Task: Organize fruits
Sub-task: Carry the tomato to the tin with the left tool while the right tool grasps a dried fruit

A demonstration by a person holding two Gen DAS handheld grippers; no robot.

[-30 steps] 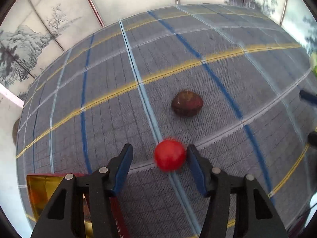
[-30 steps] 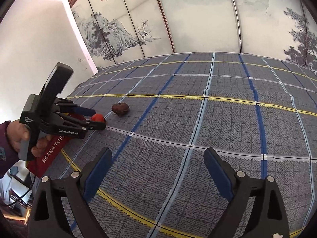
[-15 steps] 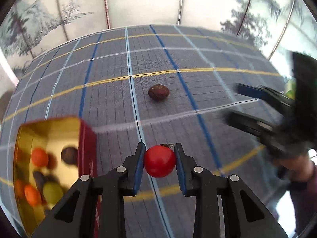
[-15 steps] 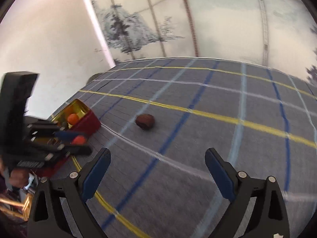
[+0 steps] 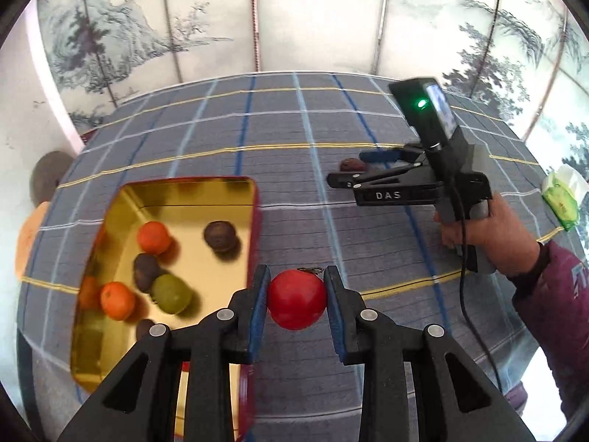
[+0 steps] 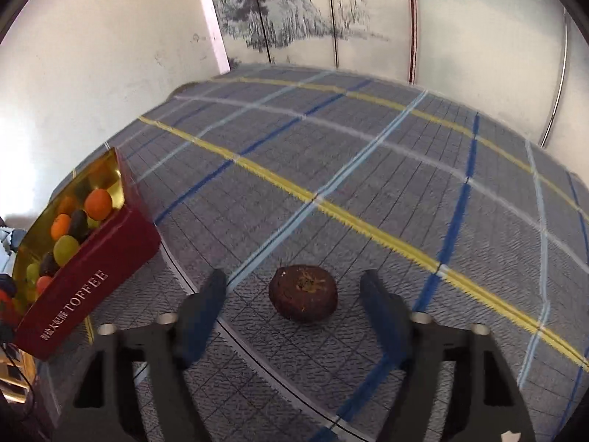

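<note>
My left gripper (image 5: 296,296) is shut on a red tomato (image 5: 297,299) and holds it in the air just right of a red toffee tin (image 5: 254,221) with a gold inside. The tin holds several fruits: oranges, dark brown ones and a green one (image 5: 171,293). My right gripper (image 6: 294,294) is open, its fingers either side of a dark brown fruit (image 6: 302,297) lying on the plaid cloth. In the left wrist view the right gripper (image 5: 349,173) reaches that same fruit (image 5: 352,165). The tin also shows in the right wrist view (image 6: 84,276).
A grey plaid cloth (image 5: 294,118) covers the table. A painted folding screen (image 5: 313,18) stands behind it. A green and white packet (image 5: 561,199) lies at the right edge. A brown and an orange round thing (image 5: 29,235) sit beyond the left edge.
My left gripper closed on the tomato, lifted it and swung left toward the tin. My right gripper moved in to the brown fruit, which now lies between its open fingers.
</note>
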